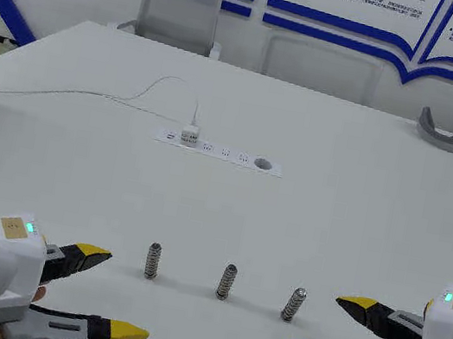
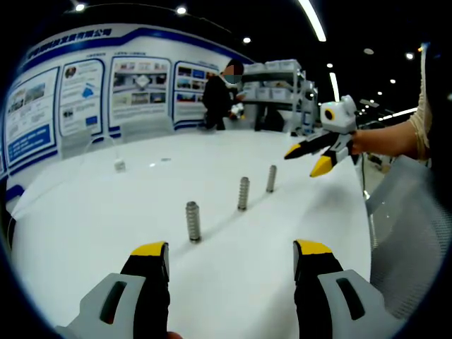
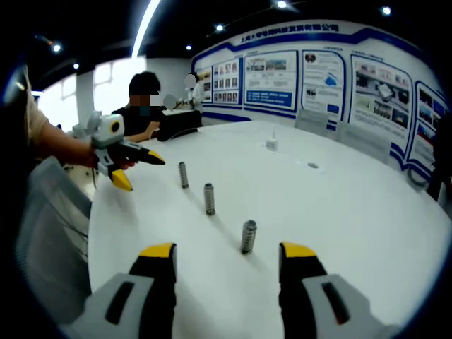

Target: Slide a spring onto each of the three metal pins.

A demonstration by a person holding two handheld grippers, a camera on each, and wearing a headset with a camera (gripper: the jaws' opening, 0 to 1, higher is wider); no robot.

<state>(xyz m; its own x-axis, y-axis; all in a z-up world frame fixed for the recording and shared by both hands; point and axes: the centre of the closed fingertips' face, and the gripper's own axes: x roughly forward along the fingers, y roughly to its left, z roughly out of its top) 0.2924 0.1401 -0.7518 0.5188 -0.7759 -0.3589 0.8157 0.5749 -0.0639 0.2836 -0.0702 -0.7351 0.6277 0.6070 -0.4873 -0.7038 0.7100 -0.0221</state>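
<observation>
Three short metal pins stand in a row on the white table point(image 1: 305, 219), and each has a coiled spring around it: the left one point(image 1: 152, 261), the middle one point(image 1: 227, 282) and the right one point(image 1: 294, 305), which leans a little. My left gripper point(image 1: 116, 295) is open at the lower left, just left of the row. The open right gripper point(image 1: 328, 328) is at the lower right. In the left gripper view, the left gripper point(image 2: 231, 248) faces the nearest spring point(image 2: 193, 222). In the right gripper view, the right gripper point(image 3: 227, 249) frames the nearest spring point(image 3: 248, 236). Neither gripper holds anything.
A white power strip point(image 1: 221, 151) with a plugged-in charger point(image 1: 189, 137) and its cable lies mid-table. A grey chair point(image 1: 180, 8) stands behind the far edge. A grey curved band point(image 1: 444, 131) lies at the far right. A seated person point(image 3: 145, 106) is in the background.
</observation>
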